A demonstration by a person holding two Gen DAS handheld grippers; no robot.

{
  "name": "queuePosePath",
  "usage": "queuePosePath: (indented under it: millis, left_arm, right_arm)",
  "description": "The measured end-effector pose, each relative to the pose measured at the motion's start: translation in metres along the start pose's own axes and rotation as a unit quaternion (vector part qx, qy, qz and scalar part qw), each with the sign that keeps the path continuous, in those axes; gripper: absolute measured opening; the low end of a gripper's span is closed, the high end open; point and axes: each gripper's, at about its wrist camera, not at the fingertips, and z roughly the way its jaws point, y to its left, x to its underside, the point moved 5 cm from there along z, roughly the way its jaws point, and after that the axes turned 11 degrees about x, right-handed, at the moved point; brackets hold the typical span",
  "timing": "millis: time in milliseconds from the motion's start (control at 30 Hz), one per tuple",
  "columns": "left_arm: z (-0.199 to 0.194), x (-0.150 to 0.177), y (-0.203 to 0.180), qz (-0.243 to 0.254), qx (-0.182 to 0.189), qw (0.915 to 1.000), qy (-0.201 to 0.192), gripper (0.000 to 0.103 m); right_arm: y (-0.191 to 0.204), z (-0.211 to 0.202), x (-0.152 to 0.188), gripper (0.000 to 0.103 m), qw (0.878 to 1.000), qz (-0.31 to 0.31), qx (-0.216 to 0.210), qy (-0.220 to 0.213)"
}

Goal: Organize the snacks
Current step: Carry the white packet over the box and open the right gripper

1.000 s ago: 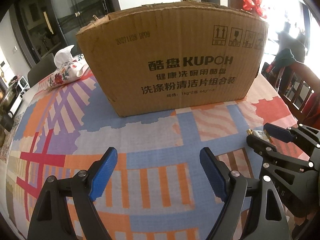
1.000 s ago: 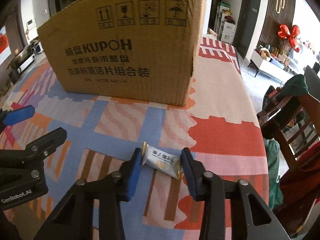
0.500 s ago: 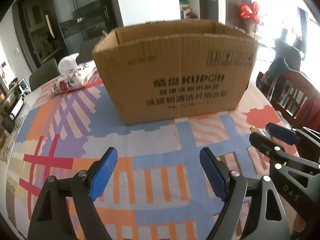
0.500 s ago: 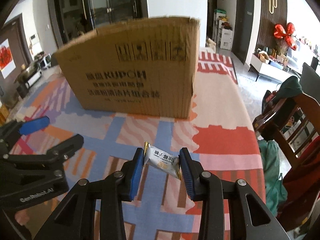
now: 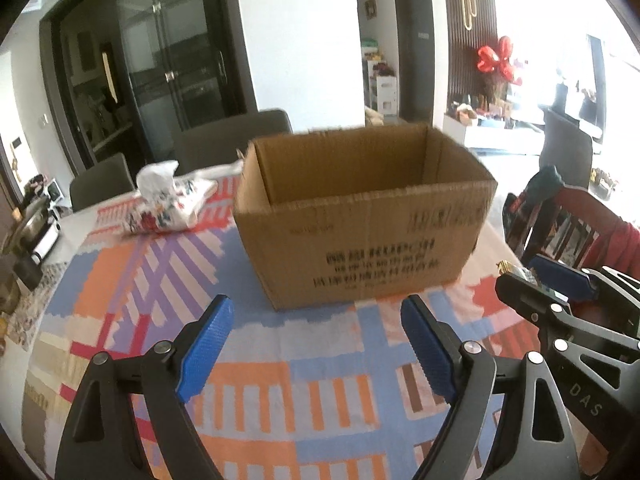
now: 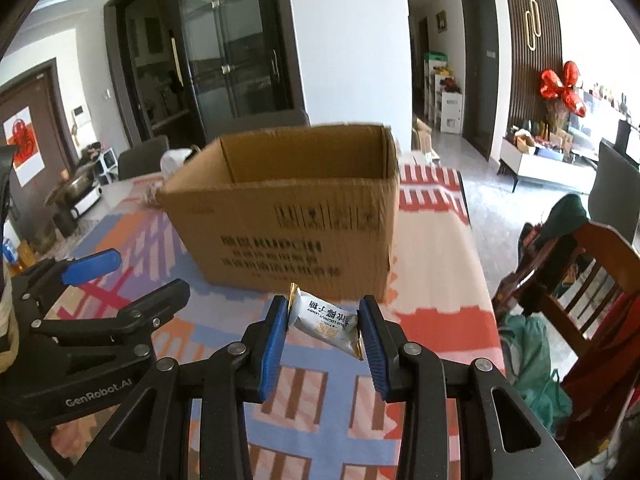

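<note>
Left wrist view: the left hand-held gripper (image 5: 316, 344) is spread wide with nothing between its 2 blue pads, above the patterned desk (image 5: 132, 280). An open cardboard box (image 5: 360, 216) stands ahead.

Right wrist view: the right hand-held gripper (image 6: 324, 332) pinches a white snack packet (image 6: 323, 322) above the desk, just before the box (image 6: 288, 216), clear of it.
</note>
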Motion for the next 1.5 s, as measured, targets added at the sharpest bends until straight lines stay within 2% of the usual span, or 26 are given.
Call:
queuePosePath:
  millis: [467,767,1167,1367,1500]
  left_arm:
    - [-0.014,-0.062,0.017,0.034,-0.009,0.999,-0.029,0.09]
    - [-0.004,-0.092,0.042,0.025,-0.012,0.9994,-0.018,0.091]
    - [0.026,-0.12,0.073,0.013,-0.023,0.9995,0.015,0.091]
    - [0.042,-0.124,0.078,0.005,-0.027,0.9991,0.032,0.091]
    - [0.05,-0.123,0.08,0.0,-0.03,0.9987,0.041,0.091]
  right_arm:
    - [0.009,-0.009,-0.066,0.038,0.999,-0.017,-0.002,-0.046]
    - [0.024,0.007,-0.105,0.038,0.998,-0.043,0.0,-0.039]
    - [0.046,0.051,-0.144,0.038,0.996,-0.089,0.022,0.0]
    - [0.045,0.083,-0.148,0.038,0.994,-0.086,0.023,0.056]
    - [0.04,0.099,-0.143,0.041,0.992,-0.084,0.038,0.083]
